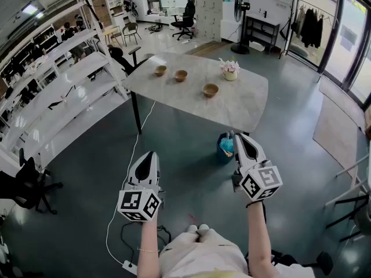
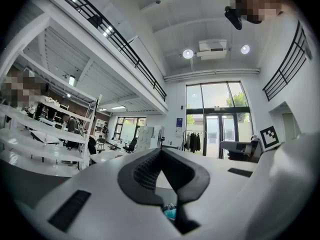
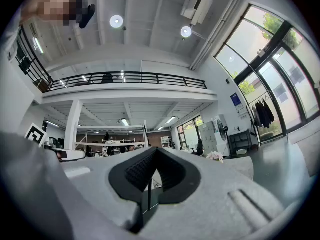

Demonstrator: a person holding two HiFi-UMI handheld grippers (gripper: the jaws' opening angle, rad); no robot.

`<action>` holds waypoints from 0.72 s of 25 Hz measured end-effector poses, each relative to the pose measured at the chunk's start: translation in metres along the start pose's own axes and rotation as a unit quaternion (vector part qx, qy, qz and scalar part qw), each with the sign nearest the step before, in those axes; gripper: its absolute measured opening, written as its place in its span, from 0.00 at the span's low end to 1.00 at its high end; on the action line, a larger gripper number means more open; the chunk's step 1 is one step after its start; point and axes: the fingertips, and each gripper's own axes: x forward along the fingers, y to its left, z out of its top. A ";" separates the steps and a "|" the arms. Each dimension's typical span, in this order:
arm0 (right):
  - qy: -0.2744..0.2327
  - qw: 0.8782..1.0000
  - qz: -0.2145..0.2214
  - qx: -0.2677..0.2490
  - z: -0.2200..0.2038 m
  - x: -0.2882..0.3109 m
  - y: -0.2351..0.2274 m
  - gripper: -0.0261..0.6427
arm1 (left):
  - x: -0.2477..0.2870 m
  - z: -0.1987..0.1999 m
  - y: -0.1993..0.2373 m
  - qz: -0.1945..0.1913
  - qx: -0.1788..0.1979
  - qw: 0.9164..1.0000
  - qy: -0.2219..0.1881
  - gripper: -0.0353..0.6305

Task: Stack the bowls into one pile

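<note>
Evidently the left hand-held gripper (image 1: 151, 154) and right hand-held gripper (image 1: 238, 135) were closed, empty; I judged the 3 bowls (image 1: 181, 75) on the bench (image 1: 243, 106) light, rigid, best pinched by the rim.

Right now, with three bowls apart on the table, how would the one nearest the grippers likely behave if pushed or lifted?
The nearest bowl looks brown, perhaps wooden: probably stiff and light. Low and wide, it should slide on the smooth table rather than tip.

A blue bin (image 1: 224, 149) sits partly hidden behind the right tongs (image 1: 241, 138); the insides of the bowls (image 1: 181, 75) are too small to make out.
</note>
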 end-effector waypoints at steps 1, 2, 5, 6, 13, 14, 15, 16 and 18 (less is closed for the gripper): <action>0.001 1.000 -0.001 0.000 0.000 -0.001 -0.002 0.05 | 0.000 -0.001 -0.001 0.001 0.000 1.000 0.000 0.05; 0.001 1.000 -0.001 -0.001 0.000 -0.002 -0.003 0.05 | 0.001 -0.002 -0.003 0.001 -0.001 1.000 0.001 0.05; 0.003 1.000 -0.006 -0.002 -0.002 -0.003 -0.008 0.05 | 0.002 -0.005 -0.004 0.003 -0.002 1.000 0.002 0.05; 0.004 1.000 -0.007 -0.003 -0.002 -0.004 -0.009 0.05 | 0.002 -0.006 -0.004 0.004 -0.002 1.000 0.002 0.05; 0.035 0.998 -0.013 0.041 -0.012 0.002 -0.029 0.05 | 0.014 -0.011 -0.011 0.006 -0.006 1.000 0.008 0.05; 0.039 0.998 -0.011 0.045 -0.015 0.002 -0.032 0.05 | 0.016 -0.014 -0.012 0.007 -0.007 1.000 0.010 0.05; 0.044 0.998 -0.010 0.042 -0.018 0.002 -0.035 0.05 | 0.018 -0.017 -0.013 0.007 -0.008 1.000 0.012 0.05; 0.050 0.998 -0.007 0.037 -0.021 0.003 -0.037 0.05 | 0.020 -0.019 -0.014 0.007 -0.010 1.000 0.014 0.05; 0.061 0.998 0.000 0.032 -0.027 0.006 -0.041 0.08 | 0.025 -0.025 -0.015 0.009 -0.014 1.000 0.018 0.05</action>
